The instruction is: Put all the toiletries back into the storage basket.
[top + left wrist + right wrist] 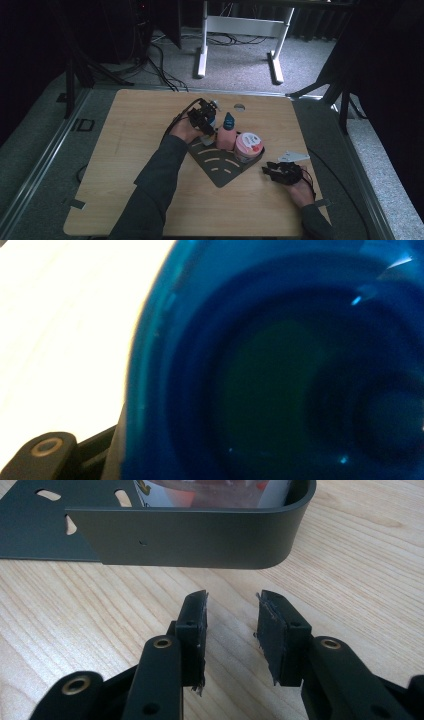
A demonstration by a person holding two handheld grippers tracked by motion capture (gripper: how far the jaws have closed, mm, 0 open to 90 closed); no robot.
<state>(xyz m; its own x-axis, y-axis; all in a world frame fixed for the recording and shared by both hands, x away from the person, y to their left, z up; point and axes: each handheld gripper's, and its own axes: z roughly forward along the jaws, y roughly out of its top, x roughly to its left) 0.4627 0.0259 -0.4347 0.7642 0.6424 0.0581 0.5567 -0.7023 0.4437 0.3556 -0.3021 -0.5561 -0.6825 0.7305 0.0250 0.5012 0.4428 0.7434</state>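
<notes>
My left gripper is over the far left corner of the dark slotted tray, shut on a blue see-through container that presses right up against its camera; one black jaw peeks out at the lower left. A pink bottle with a blue cap and a pink tub stand in the tray. My right gripper rests on the wooden table just right of the tray. It stands open with nothing between its pads, facing the tray's rounded wall, behind which the tub shows.
The wooden table has bare room to the left and along the near edge. A small round hole lies near its far edge. A white desk frame and cables stand on the carpet beyond.
</notes>
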